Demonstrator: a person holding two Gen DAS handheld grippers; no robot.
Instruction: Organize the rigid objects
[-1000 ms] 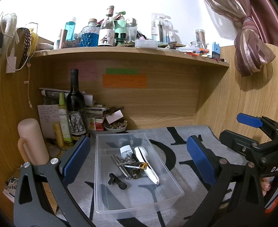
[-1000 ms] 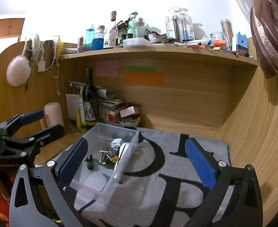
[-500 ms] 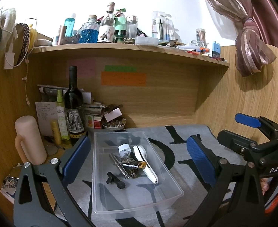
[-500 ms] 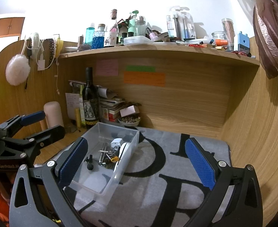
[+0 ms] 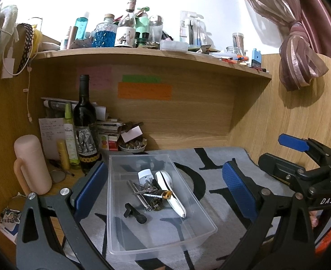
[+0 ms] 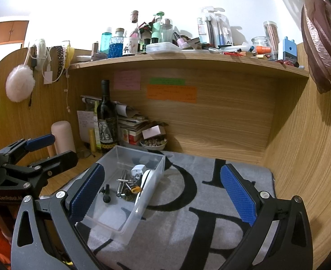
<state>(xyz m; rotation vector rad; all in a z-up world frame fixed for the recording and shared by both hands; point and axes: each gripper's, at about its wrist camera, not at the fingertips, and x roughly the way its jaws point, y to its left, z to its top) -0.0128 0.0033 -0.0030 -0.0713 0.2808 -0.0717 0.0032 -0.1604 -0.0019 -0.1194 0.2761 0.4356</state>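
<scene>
While both jaws gape wide, clear bin sits between left gripper pads — right gripper beside it.

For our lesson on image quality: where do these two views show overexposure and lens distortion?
Left wrist view: the wall above the shelf is blown out white, and the shelf edge bows. Right wrist view: the same white glare, the wooden side panel curves, and the corners go black.

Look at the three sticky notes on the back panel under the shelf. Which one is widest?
The orange note is widest. It sits directly below the narrower green strip, while the pink note to their left is squarer and partly hidden by the wine bottle.
</scene>
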